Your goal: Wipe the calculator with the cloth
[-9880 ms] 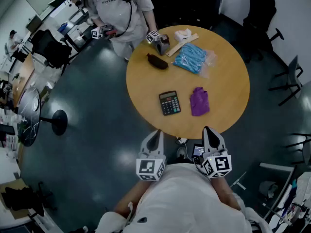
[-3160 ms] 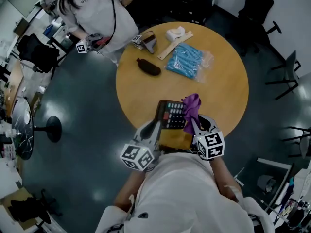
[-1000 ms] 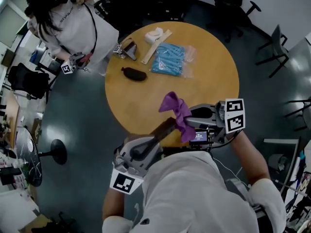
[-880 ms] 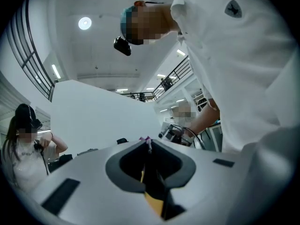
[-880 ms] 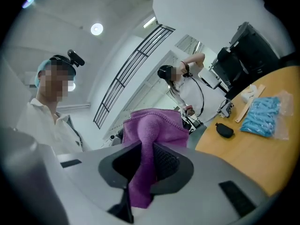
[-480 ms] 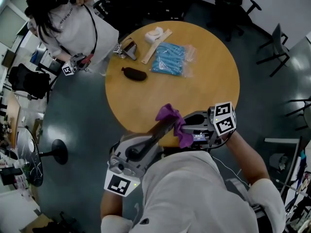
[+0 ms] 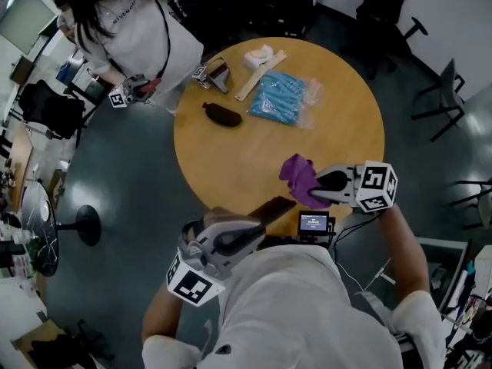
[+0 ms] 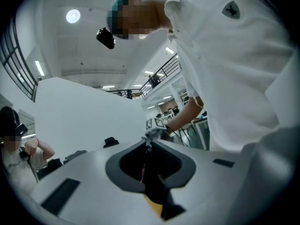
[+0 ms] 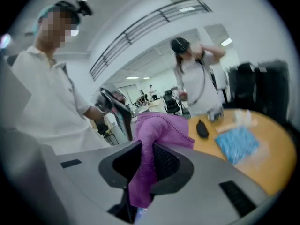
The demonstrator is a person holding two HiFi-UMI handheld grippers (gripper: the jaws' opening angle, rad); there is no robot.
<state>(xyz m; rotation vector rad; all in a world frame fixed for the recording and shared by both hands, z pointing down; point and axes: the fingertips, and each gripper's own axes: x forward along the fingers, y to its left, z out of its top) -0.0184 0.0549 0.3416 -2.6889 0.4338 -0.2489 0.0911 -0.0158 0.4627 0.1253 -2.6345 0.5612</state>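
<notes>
While both tools hang over the near edge of the round table, the left gripper is clamped on the calculator. It's up off the wood and turned so the head view catches it almost edge-on, a dark slab slanting up to the right. Look along that gripper's own jaws and they stand close together with the thin dark calculator wedged between them.

Over to the right gripper: it has the purple cloth firmly pinched. In the right gripper view a fold of cloth runs down between the pads, with a tail hanging below and a loose bunch piled above the tips. The calculator shows just left of that bunch.

From above, the cloth sits just beside the calculator's raised end; whether they touch, I can't tell.

Across the table lie a blue packet, a dark pouch and a wooden ruler. Another person in a white shirt stands at the far left side.
</notes>
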